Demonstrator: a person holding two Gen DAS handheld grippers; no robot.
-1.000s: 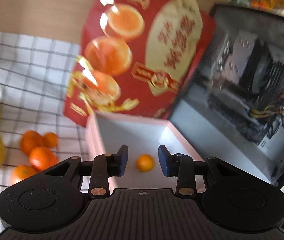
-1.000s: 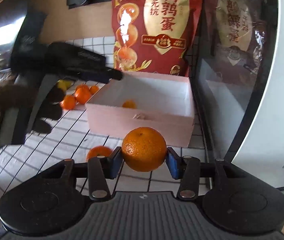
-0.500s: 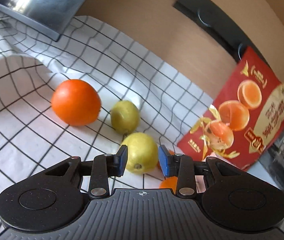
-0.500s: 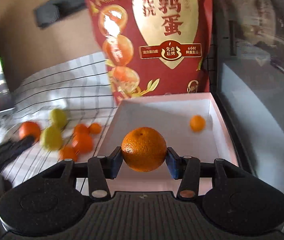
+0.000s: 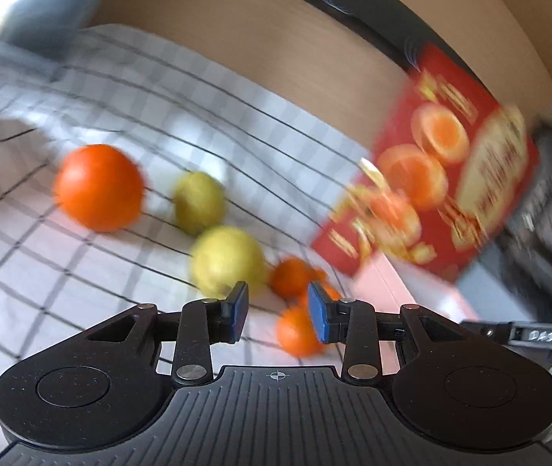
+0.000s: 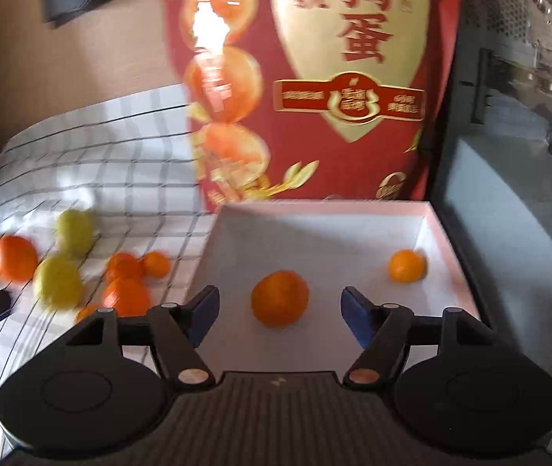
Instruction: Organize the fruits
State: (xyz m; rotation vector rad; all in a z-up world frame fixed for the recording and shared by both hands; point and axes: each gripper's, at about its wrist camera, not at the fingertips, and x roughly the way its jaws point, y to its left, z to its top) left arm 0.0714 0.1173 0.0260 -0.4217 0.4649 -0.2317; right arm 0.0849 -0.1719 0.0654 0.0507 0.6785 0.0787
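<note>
My right gripper (image 6: pixel 279 316) hangs over the pink box (image 6: pixel 446 240), its jaws opening. A mandarin (image 6: pixel 279 298) sits between them, free of both pads, inside the box. A smaller mandarin (image 6: pixel 406 266) lies at the box's far right. My left gripper (image 5: pixel 277 312) is open with nothing between its pads, over the checked cloth (image 5: pixel 81 272). Just beyond it lie several small mandarins (image 5: pixel 295 330), two yellow-green fruits (image 5: pixel 227 260) and a big orange (image 5: pixel 99 188). The same loose fruit (image 6: pixel 58 281) shows left of the box in the right wrist view.
A red snack bag (image 6: pixel 314 77) stands upright behind the box. A computer case with a glass side (image 6: pixel 516 194) closes off the right. A tan wall with a dark strip (image 5: pixel 353 11) runs along the back.
The right gripper carried the mandarin over the box and opened, letting it drop inside. The left gripper swung away from the box to the loose fruit on the cloth.
</note>
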